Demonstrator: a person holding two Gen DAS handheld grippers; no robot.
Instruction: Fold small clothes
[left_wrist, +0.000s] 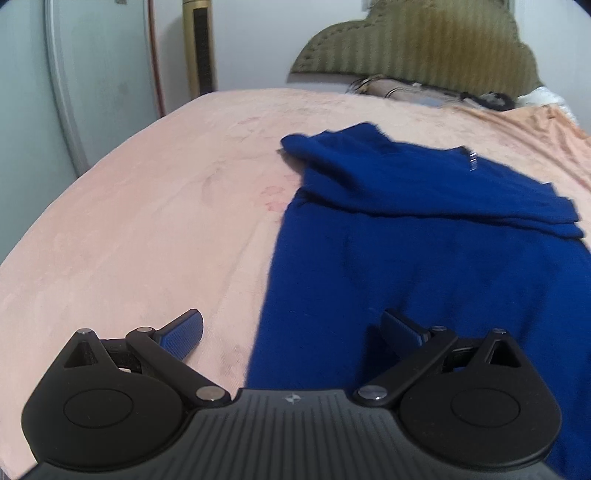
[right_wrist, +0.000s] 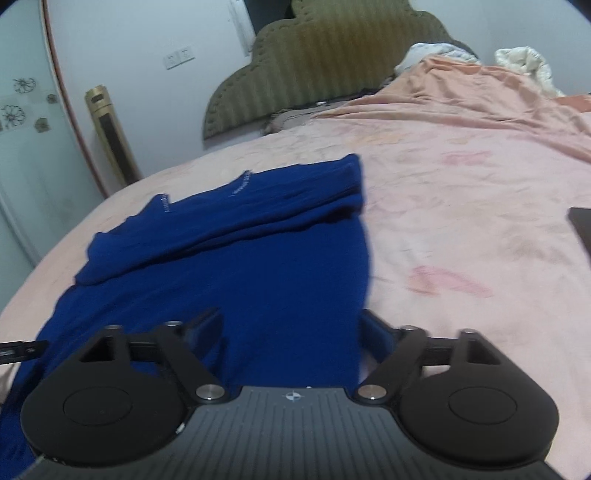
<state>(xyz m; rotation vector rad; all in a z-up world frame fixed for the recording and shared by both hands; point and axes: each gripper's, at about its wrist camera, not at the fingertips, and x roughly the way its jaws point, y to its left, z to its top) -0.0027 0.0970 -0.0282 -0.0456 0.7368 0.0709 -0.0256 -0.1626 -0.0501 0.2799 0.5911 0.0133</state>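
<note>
A deep blue knit garment (left_wrist: 424, 266) lies flat on a pink bed sheet (left_wrist: 147, 221), with its upper part and sleeves folded across its top (left_wrist: 406, 177). My left gripper (left_wrist: 291, 332) is open low over the garment's left edge, with one finger above the sheet and the other above the blue cloth. In the right wrist view the same garment (right_wrist: 240, 266) fills the lower left. My right gripper (right_wrist: 291, 326) is open over its right edge, which runs close to the right finger (right_wrist: 373, 328). Neither gripper has cloth pinched between its pads.
An olive padded headboard (left_wrist: 424, 48) stands at the far end, with small items on the bed (left_wrist: 406, 88) below it. A gold tower unit (left_wrist: 199, 48) stands by the wall. Crumpled bedding (right_wrist: 524, 62) and a dark flat object (right_wrist: 581, 229) lie at the right.
</note>
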